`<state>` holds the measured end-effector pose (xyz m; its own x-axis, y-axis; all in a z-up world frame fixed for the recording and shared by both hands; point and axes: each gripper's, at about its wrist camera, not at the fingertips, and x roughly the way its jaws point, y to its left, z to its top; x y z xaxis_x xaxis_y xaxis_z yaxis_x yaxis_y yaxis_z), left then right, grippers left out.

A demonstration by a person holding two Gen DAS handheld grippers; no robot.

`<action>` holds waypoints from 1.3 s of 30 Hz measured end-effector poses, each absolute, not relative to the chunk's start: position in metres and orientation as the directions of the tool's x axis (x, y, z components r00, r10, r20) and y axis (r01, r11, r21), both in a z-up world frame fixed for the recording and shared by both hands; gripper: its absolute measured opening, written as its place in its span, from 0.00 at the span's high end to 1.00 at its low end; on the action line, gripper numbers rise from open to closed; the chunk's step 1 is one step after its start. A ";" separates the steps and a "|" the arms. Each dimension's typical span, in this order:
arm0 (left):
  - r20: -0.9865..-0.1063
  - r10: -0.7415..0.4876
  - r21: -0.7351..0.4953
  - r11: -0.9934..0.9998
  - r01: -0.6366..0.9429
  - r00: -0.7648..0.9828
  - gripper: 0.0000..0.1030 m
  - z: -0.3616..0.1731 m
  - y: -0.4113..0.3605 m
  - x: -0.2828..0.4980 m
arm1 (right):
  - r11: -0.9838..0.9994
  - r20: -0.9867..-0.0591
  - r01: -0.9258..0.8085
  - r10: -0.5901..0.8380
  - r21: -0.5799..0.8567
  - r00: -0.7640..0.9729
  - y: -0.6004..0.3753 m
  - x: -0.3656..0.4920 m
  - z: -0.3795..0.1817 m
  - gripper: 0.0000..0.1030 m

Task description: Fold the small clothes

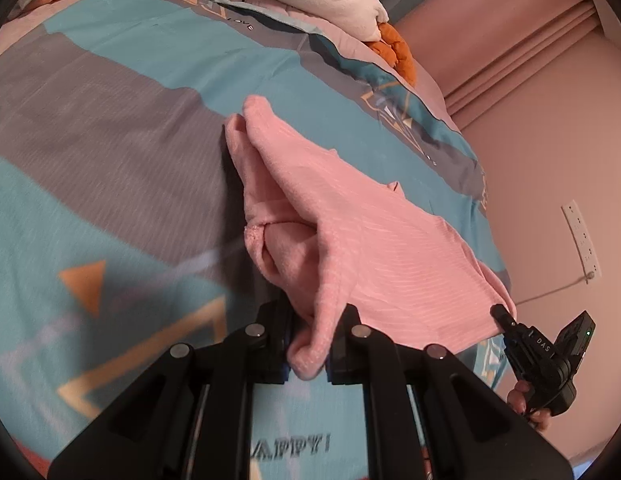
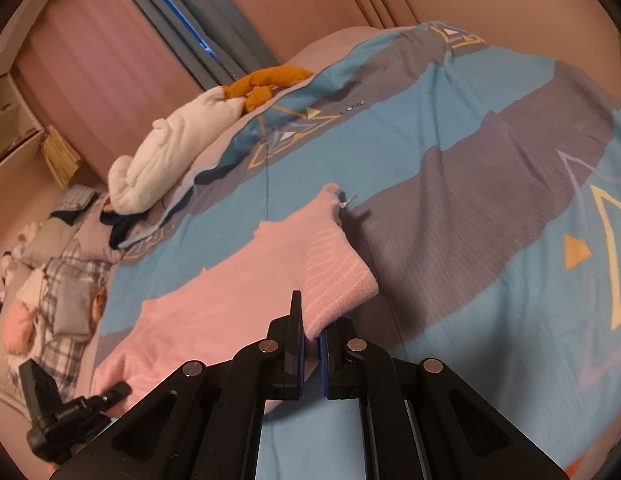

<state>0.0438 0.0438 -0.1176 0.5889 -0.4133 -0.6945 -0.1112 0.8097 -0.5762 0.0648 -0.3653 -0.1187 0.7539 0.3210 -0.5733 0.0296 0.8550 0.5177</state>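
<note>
On the bed (image 1: 110, 128), over a duvet cover of teal and grey bands with orange triangle motifs, lies a pink ribbed garment (image 1: 350, 232), spread near the cover's right-hand edge as the left wrist view shows it. Left claw (image 1: 310, 354): jaws narrow, clamped on a bunched fold of the pink garment, which rises from the cover to the pads. Right claw (image 2: 312, 344): jaws nearly closed, gripping the garment's edge beside a ribbed cuff (image 2: 338, 280); cloth is visible between the blue pads. The left wrist view shows the right claw's tip at the garment's near right corner, with part of a hand (image 1: 526, 404) on the handle beneath it. Between the two grips the fabric hangs in a slack sheet, its far end resting on the grey band. Surrounding items: a white plush toy (image 2: 170, 156) with orange parts (image 2: 262, 84) lies along the far edge of the bed, well apart from the garment; plaid pillows (image 2: 66, 280) occupy the bed's head end. A white power strip (image 1: 580, 236) is mounted on the wall beyond the bed's edge. Nothing lies on the garment itself.
</note>
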 end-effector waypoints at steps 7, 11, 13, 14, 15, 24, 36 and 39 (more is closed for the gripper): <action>-0.728 -0.386 -0.549 0.824 -0.144 0.567 0.89 -0.133 0.043 0.017 | 0.847 -0.595 0.055 0.324 0.529 0.736 -0.366 0.044 -0.133 0.93; -0.772 -0.342 -0.493 0.854 -0.166 0.535 0.87 -0.149 0.037 0.020 | 0.858 -0.633 0.089 0.300 0.506 0.713 -0.368 0.045 -0.150 0.93; -0.789 -0.325 -0.471 0.865 -0.173 0.522 0.86 -0.158 0.035 0.022 | 0.855 -0.646 0.105 0.297 0.508 0.703 -0.370 0.047 -0.160 0.93; -0.794 -0.317 -0.462 0.869 -0.176 0.518 0.85 -0.162 0.033 0.022 | 0.855 -0.653 0.112 0.295 0.506 0.698 -0.370 0.047 -0.164 0.93; -0.799 -0.307 -0.451 0.874 -0.179 0.517 0.84 -0.164 0.032 0.022 | 0.854 -0.659 0.121 0.292 0.505 0.693 -0.371 0.047 -0.167 0.93; -0.796 -0.301 -0.452 0.873 -0.184 0.525 0.79 -0.165 0.036 0.018 | 0.849 -0.680 0.147 0.289 0.507 0.674 -0.377 0.043 -0.172 0.55; -0.789 -0.291 -0.447 0.876 -0.182 0.541 0.71 -0.149 0.043 0.006 | 0.829 -0.651 0.099 0.353 0.551 0.672 -0.367 0.065 -0.182 0.55; -0.785 -0.290 -0.449 0.876 -0.179 0.548 0.70 -0.146 0.044 0.004 | 0.824 -0.644 0.099 0.355 0.558 0.678 -0.366 0.079 -0.180 0.73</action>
<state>0.0043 0.0439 -0.1462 0.5475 -0.2900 -0.7850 -0.1793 0.8756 -0.4485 0.0791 -0.3661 -0.1801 0.6781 0.3547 -0.6437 0.0989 0.8238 0.5581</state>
